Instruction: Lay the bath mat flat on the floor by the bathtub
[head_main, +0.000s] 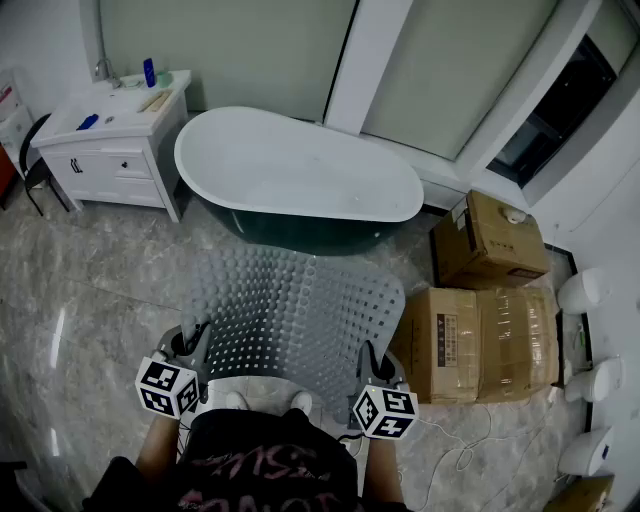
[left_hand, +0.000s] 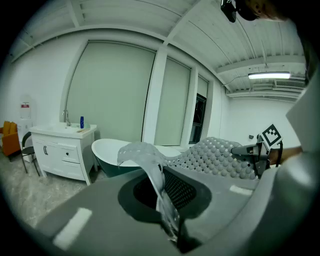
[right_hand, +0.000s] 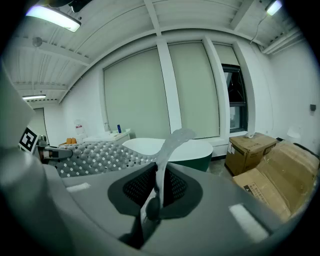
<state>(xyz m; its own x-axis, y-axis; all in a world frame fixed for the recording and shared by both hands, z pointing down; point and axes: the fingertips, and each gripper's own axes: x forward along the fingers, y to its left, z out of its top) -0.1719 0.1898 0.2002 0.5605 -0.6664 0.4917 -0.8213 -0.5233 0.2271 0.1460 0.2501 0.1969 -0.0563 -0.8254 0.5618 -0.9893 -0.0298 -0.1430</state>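
While hand-held grippers (head_main: 195, 345) (head_main: 372, 362) clamp it — bath mat (head_main: 290, 310), aloft

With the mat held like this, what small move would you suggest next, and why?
Probably lower both grippers together toward the floor. The left gripper and right gripper each pinch a near corner of the bath mat, which is held raised in front of the bathtub, not yet laid flat.

bath mat (head_main: 290, 315) before bathtub (head_main: 300, 175); cabinet (head_main: 112, 145) left, boxes (head_main: 490, 300) right.
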